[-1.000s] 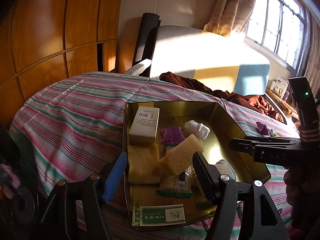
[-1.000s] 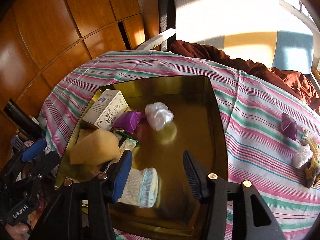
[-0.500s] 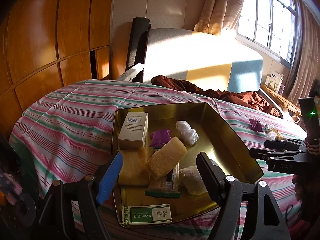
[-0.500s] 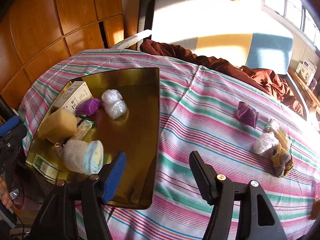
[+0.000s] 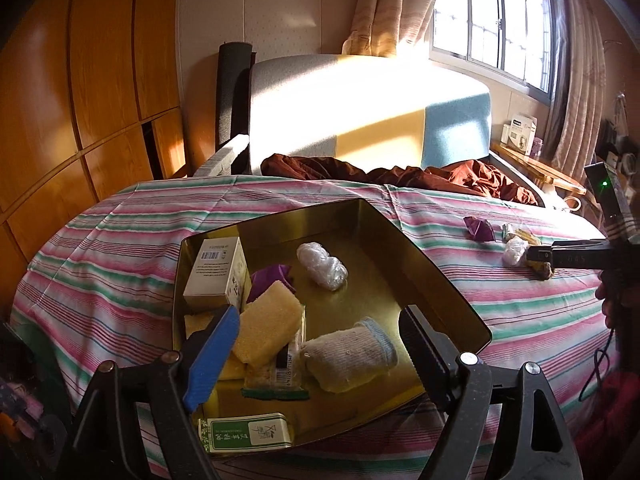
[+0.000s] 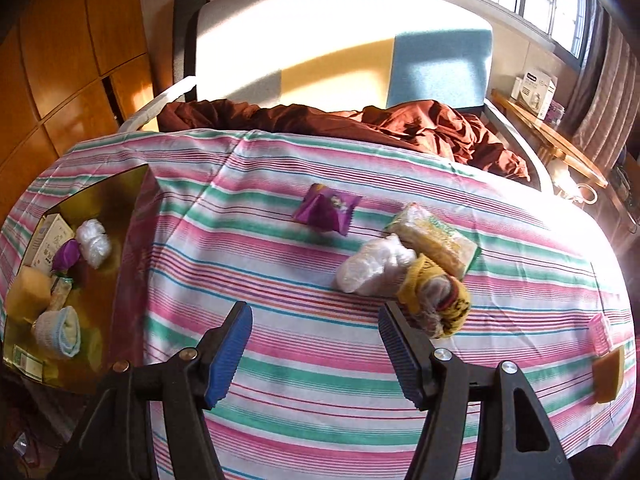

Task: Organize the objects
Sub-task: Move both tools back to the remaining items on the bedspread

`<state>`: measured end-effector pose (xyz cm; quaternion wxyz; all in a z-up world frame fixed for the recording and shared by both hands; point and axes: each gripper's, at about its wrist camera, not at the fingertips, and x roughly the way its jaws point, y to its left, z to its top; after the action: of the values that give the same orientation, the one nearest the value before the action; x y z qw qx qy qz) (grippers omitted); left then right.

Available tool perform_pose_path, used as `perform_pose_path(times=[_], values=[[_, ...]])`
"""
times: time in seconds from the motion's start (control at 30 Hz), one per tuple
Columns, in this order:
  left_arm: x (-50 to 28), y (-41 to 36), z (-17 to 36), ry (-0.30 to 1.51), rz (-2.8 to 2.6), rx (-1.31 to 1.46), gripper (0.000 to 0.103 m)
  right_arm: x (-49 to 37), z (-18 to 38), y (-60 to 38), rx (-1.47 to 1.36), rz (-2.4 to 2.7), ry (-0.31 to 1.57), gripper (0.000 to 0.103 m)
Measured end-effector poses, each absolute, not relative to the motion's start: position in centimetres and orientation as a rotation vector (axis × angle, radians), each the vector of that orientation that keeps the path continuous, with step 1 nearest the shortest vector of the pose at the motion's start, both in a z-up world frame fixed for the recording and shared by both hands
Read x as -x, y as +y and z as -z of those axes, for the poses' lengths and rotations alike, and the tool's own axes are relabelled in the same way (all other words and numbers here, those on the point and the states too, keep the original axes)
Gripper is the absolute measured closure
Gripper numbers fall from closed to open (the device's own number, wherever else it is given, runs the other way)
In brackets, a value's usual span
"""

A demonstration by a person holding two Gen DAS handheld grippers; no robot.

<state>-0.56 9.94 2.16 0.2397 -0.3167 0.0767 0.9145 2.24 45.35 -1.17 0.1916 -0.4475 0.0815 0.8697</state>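
Left wrist view: the gold tray point(image 5: 436, 276) sits on the striped tabletop point(image 5: 120, 264); it appears lower and nearer than a second ago.
Left gripper point(image 5: 320, 354): fingers spread and still opening, nothing between the pads; it hangs over the tray's near side, where a second ago it framed the sponge.
Tray contents: white box point(image 5: 216, 272), purple wrapper point(image 5: 268, 280), clear plastic wad point(image 5: 322, 266), yellow sponge point(image 5: 268, 328), a snack packet point(image 5: 276, 376) under it, rolled sock point(image 5: 348, 354), green-label packet point(image 5: 248, 436) at the near rim.
Rolled sock: it lies free in the tray; a second ago it was beside the right gripper's blue finger.
Right wrist view: the tray point(image 6: 132, 216) has slid to the far left of the frame; a second ago it filled the middle.
Right gripper point(image 6: 314, 354): fingers released and apart, empty, over bare striped cloth.
Loose items: purple sachet point(image 6: 326, 208), yellow wrapped cake point(image 6: 436, 240), white plastic bundle point(image 6: 372, 266) and yellow patterned sock point(image 6: 436, 300) cluster ahead of the right finger; they look much nearer than before.
Far right edge: pink item point(image 6: 602, 332) and brown block point(image 6: 608, 372) have come into sight.
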Motion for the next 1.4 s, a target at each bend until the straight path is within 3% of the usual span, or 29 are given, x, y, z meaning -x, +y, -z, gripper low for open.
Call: perform_pose_path(times=[0.13, 0.27, 0.57, 0.77, 1.4], values=[[0.4, 11.5, -2.0, 0.248, -2.476, 0.874, 0.02, -3.5, 2.1, 49.8, 1.191, -2.359, 0.319, 0.036], [0.4, 13.2, -1.7, 0.282, -2.451, 0.887, 0.02, -4.9, 3.4, 53.5, 1.187, -2.231, 0.542, 0.036], [-0.5, 18.5, -1.4, 0.353, -2.346, 0.869, 0.011, -7.6, 4.6, 56.5, 1.156, -2.079, 0.792, 0.029], [-0.5, 22.2, -1.4, 0.362, -2.265, 0.874, 0.011, -9.3, 5.2, 58.4, 1.108, -2.0, 0.982, 0.026], [4.4, 33.4, -0.9, 0.28, -2.107, 1.047, 0.011, -9.9, 4.6, 58.7, 1.055, -2.066, 1.09, 0.026]])
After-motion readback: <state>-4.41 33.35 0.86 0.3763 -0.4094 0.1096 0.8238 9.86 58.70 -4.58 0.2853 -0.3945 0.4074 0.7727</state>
